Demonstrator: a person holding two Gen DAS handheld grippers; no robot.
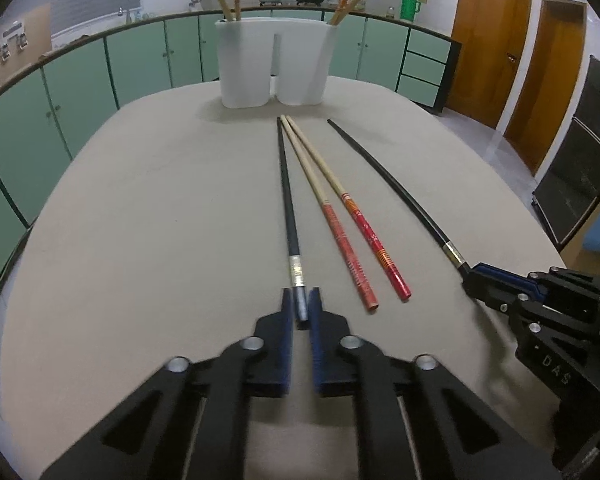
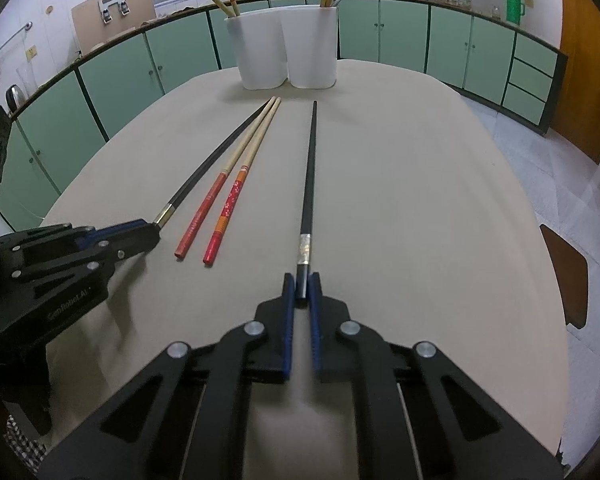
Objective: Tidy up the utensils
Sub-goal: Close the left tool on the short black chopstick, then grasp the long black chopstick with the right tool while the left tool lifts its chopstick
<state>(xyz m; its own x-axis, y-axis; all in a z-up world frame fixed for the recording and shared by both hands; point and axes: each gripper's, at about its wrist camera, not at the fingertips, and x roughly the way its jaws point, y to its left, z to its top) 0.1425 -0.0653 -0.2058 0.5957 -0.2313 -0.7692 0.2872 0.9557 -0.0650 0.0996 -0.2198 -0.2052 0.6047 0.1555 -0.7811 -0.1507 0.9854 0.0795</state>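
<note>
Four chopsticks lie on the beige table (image 1: 140,220), tips toward a white two-part holder (image 1: 260,60) (image 2: 284,44) that has bamboo-and-red chopsticks standing in both cups. My left gripper (image 1: 302,300) (image 2: 140,232) is shut on the near end of one black chopstick (image 1: 286,184) (image 2: 216,160). My right gripper (image 2: 302,284) (image 1: 472,276) is shut on the near end of the other black chopstick (image 2: 310,168) (image 1: 388,184). Both black sticks rest on the table. Between them lie two red-handled bamboo chopsticks (image 1: 340,236) (image 2: 232,200), side by side.
Green cabinets (image 1: 80,92) with a counter on top curve around behind the table; pots and a green flask (image 1: 409,4) stand on it. Wooden doors (image 1: 488,52) are at the far right. A brown chair seat (image 2: 568,276) is beside the table's right edge.
</note>
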